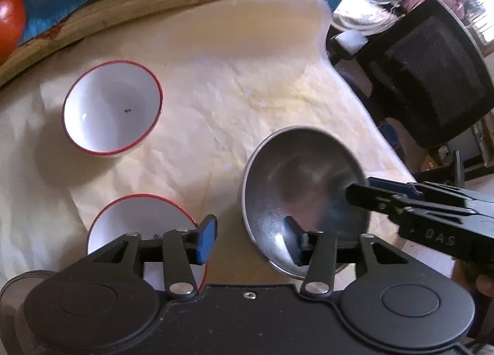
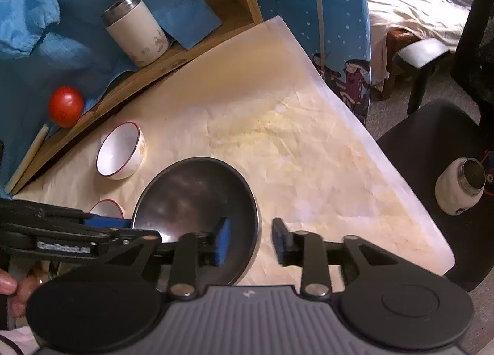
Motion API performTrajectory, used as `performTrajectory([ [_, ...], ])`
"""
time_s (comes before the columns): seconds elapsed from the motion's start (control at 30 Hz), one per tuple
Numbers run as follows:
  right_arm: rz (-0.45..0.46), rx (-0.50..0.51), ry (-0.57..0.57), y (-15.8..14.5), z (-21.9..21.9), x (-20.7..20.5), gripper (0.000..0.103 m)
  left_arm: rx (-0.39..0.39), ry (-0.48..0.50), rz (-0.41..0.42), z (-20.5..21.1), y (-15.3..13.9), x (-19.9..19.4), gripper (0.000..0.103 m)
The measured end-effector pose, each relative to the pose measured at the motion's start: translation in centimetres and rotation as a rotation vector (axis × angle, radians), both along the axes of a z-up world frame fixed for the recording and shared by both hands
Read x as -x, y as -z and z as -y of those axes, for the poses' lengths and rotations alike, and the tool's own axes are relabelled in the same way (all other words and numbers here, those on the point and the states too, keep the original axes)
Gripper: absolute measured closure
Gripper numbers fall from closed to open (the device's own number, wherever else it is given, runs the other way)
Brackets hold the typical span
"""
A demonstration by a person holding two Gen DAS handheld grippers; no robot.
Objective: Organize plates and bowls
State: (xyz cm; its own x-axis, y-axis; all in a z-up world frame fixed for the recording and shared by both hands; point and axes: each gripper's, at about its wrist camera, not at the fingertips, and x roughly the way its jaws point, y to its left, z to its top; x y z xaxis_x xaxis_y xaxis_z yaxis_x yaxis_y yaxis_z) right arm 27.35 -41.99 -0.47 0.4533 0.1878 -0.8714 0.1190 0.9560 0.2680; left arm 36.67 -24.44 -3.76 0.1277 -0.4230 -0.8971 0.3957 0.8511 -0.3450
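A steel bowl point(image 1: 296, 182) sits on the cream table cover, also in the right wrist view point(image 2: 197, 197). My right gripper point(image 2: 251, 242) is open, its jaws straddling the bowl's near right rim; it reaches in from the right in the left wrist view point(image 1: 358, 193). My left gripper point(image 1: 250, 239) is open and empty, with its right finger over the steel bowl's near edge. Two white bowls with red rims stand on the cover: one far left point(image 1: 112, 106) point(image 2: 120, 151), one near point(image 1: 139, 222), partly under my left finger, just seen in the right wrist view point(image 2: 106, 208).
A wooden tray edge point(image 2: 173, 61) runs along the back with blue cloth point(image 2: 46, 15), a white cup point(image 2: 136, 32) and a red tomato point(image 2: 65, 106). A black office chair point(image 1: 426, 77) stands beyond the right table edge, with a white flask point(image 2: 460, 185) on it.
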Motion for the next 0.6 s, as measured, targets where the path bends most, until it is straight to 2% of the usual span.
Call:
performTrajectory([
  [0.1, 0.022, 0.018, -0.016, -0.5, -0.5, 0.0, 0.041, 0.013, -0.009, 0.052, -0.8, -1.5, 0.1, 0.021],
  [0.2, 0.043, 0.027, -0.035, -1.0, -1.0, -0.1, 0.029, 0.033, -0.041, 0.091, -2.3, -2.9, 0.1, 0.019],
  [0.33, 0.073, 0.03, -0.077, -1.6, -2.1, -0.5, 0.019, 0.05, -0.128, 0.117, -5.2, -4.1, 0.0, 0.007],
  [0.43, 0.098, 0.027, -0.117, -2.1, -3.0, -0.8, 0.014, 0.04, -0.202, 0.128, -7.8, -4.4, 0.0, 0.002],
  [0.6, 0.156, 0.019, -0.202, -2.9, -5.0, -1.4, 0.001, 0.004, -0.325, 0.121, -11.8, -3.9, 0.3, 0.001],
])
